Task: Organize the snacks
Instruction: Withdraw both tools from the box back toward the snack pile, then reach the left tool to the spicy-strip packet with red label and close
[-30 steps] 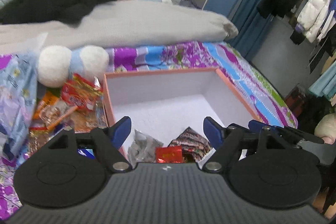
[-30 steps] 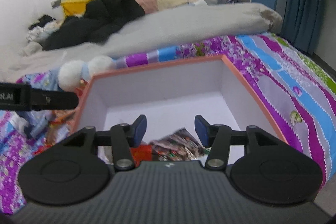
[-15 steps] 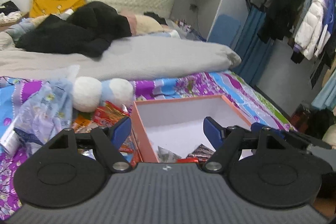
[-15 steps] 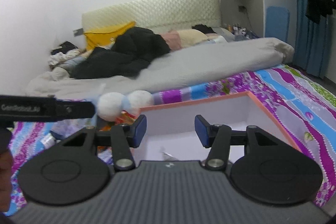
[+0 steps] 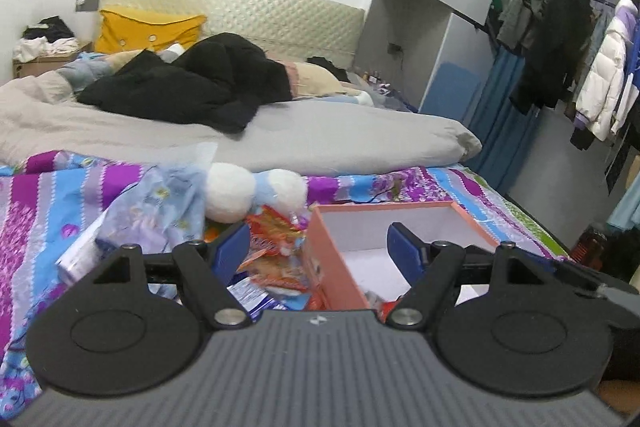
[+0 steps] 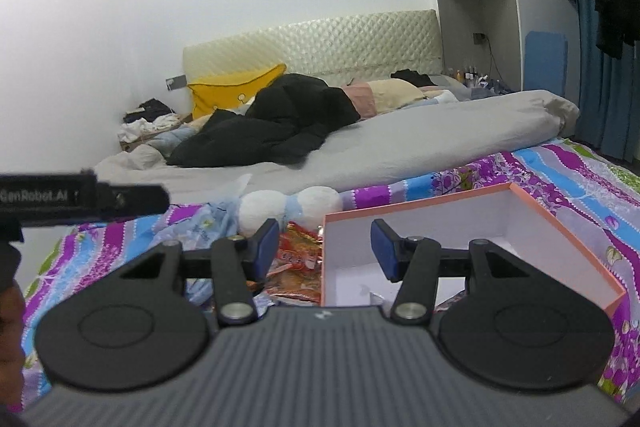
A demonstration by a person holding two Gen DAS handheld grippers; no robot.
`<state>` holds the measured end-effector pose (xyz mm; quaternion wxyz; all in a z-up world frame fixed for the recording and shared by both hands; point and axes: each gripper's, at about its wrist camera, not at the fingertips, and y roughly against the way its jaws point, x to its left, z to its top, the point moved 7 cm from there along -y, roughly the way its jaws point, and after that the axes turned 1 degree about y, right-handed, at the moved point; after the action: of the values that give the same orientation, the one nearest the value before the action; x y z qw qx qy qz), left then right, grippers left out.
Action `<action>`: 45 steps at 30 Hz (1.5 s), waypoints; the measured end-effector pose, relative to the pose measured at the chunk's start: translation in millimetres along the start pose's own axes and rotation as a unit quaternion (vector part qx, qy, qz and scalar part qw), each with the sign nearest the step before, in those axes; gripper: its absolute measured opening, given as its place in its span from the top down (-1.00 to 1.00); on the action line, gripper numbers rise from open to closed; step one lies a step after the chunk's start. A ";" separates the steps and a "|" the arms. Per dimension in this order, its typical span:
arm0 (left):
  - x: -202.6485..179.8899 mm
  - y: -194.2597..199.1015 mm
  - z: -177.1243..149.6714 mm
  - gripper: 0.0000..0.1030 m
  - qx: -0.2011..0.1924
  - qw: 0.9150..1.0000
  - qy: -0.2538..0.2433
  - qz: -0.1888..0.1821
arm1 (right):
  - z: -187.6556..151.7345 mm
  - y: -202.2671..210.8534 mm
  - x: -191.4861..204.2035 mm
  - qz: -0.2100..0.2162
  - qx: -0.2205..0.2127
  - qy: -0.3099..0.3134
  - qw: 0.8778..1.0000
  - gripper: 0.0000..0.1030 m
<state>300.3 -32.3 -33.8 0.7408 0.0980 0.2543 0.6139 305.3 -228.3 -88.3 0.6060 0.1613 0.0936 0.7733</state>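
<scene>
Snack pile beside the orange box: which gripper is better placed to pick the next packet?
Left, probably. The left gripper is open, empty, with the snack pile between its fingers. The right gripper, also empty, straddles the box wall.

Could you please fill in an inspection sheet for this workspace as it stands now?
Surface: bed with a patterned purple sheet.
Job's things: orange box, open, a few packets inside; snack packets piled on its left.
Clutter: white plush toy, pale blue plastic bag, grey duvet, black garment.
Claws: left claw and right claw both open, holding nothing.
Cables: a cable at a wall socket.
Surroundings: headboard, yellow pillow, hanging clothes.
</scene>
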 end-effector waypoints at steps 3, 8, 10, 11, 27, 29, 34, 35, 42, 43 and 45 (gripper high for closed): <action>13.5 11.4 -13.3 -0.54 0.003 1.000 0.007 0.010 | -7.2 7.5 10.5 0.005 -0.002 0.004 1.000 -0.03; 34.1 27.6 -44.2 -0.54 0.022 1.000 0.004 0.017 | -25.3 16.1 26.2 0.014 0.004 0.010 1.000 -0.03; 43.5 31.4 -58.1 -0.54 0.031 0.999 0.007 0.024 | -33.7 16.0 30.8 0.015 0.011 0.010 1.000 -0.03; 49.0 32.5 -64.2 -0.54 0.036 0.999 0.009 0.028 | -39.1 16.5 33.1 0.015 0.013 0.011 1.000 -0.03; 90.4 38.4 -125.0 -0.54 0.072 0.995 0.047 0.043 | -111.8 32.0 72.9 0.024 0.068 0.028 0.997 -0.03; 92.3 36.7 -131.0 -0.54 0.077 0.995 0.049 0.044 | -119.6 32.1 77.6 0.025 0.074 0.033 0.996 -0.03; 100.2 28.8 -147.6 -0.54 0.091 0.993 0.053 0.051 | -138.6 27.8 83.2 0.027 0.088 0.048 0.995 -0.03; 102.3 26.6 -151.4 -0.54 0.094 0.993 0.058 0.050 | -141.8 25.3 84.2 0.027 0.091 0.051 0.994 -0.03; 125.2 -0.7 -171.0 -0.54 0.114 0.988 0.092 0.052 | -156.0 5.1 93.5 0.030 0.107 0.082 0.990 -0.03; 129.0 -5.6 -172.5 -0.54 0.117 0.987 0.097 0.053 | -158.0 1.9 95.3 0.033 0.111 0.086 0.990 -0.03; 136.9 -18.0 -175.5 -0.54 0.122 0.985 0.109 0.052 | -161.8 -6.9 99.3 0.036 0.117 0.104 0.987 -0.03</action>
<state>244.6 65.7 -226.6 0.6582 0.1336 0.4009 0.6231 231.6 -122.3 -227.6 0.5419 0.1531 0.2402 0.7907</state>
